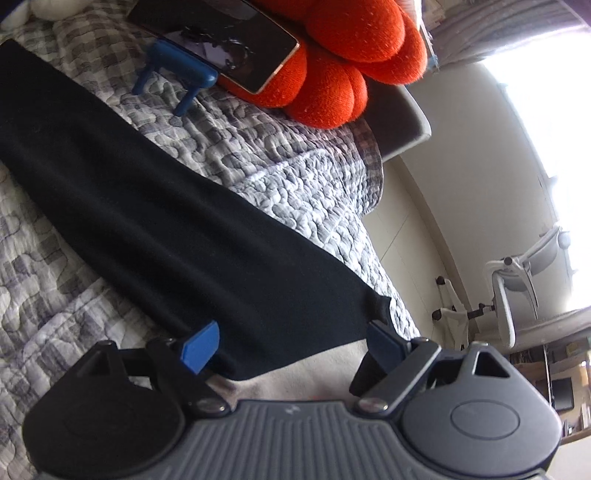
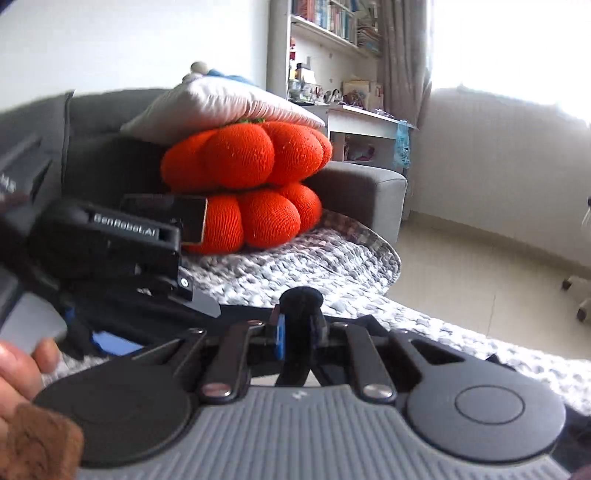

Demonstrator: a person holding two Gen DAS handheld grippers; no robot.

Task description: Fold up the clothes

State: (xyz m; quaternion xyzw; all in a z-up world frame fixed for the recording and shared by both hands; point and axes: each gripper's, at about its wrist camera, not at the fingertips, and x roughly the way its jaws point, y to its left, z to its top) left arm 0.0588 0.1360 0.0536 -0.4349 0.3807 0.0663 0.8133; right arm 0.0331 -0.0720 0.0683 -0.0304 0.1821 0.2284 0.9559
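Note:
A long black garment [image 1: 147,206] lies flat across the quilted grey bedspread [image 1: 277,177]. My left gripper [image 1: 291,347] is open, its blue fingertips [image 1: 201,349] wide apart on either side of the garment's near end. My right gripper [image 2: 297,332] is shut on a bunched fold of the black garment [image 2: 301,317] that sticks up between the jaws. The left gripper's body [image 2: 110,240] shows at the left of the right wrist view, held by a hand [image 2: 22,373].
Orange pumpkin cushions [image 1: 351,55] and a phone [image 1: 221,40] lie on the bed near a blue stand [image 1: 177,70]. A white pillow [image 2: 221,103] tops the cushions. A grey sofa arm [image 2: 362,192], an office chair [image 1: 517,291] and shelves [image 2: 332,22] stand beyond.

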